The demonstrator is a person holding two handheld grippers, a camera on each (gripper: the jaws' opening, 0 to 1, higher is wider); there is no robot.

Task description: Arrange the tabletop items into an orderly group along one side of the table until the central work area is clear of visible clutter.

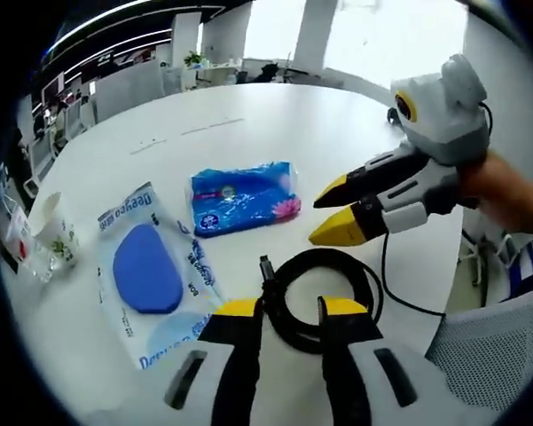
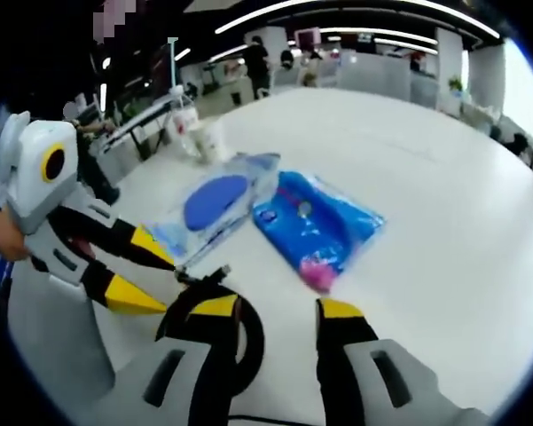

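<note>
A coiled black cable (image 1: 328,256) lies on the white table (image 1: 248,124) just beyond my left gripper (image 1: 291,311), whose yellow-tipped jaws stand open with nothing between them. My right gripper (image 1: 323,219) comes in from the right, open, its tips above the table next to the coil. Behind the coil lies a blue tissue pack (image 1: 244,197), and to its left a clear packet holding a blue oval pad (image 1: 146,271). In the right gripper view my right gripper (image 2: 275,309) is open over the cable (image 2: 251,342), with my left gripper (image 2: 162,282), the tissue pack (image 2: 319,226) and the clear packet (image 2: 215,202) ahead.
A paper cup (image 1: 53,226) and crinkled plastic wrappers stand at the table's left edge; the cup (image 2: 208,138) also appears far off. A grey mesh chair (image 1: 488,346) sits by the near right edge. Bare tabletop stretches beyond the packs. Desks and a person are far back.
</note>
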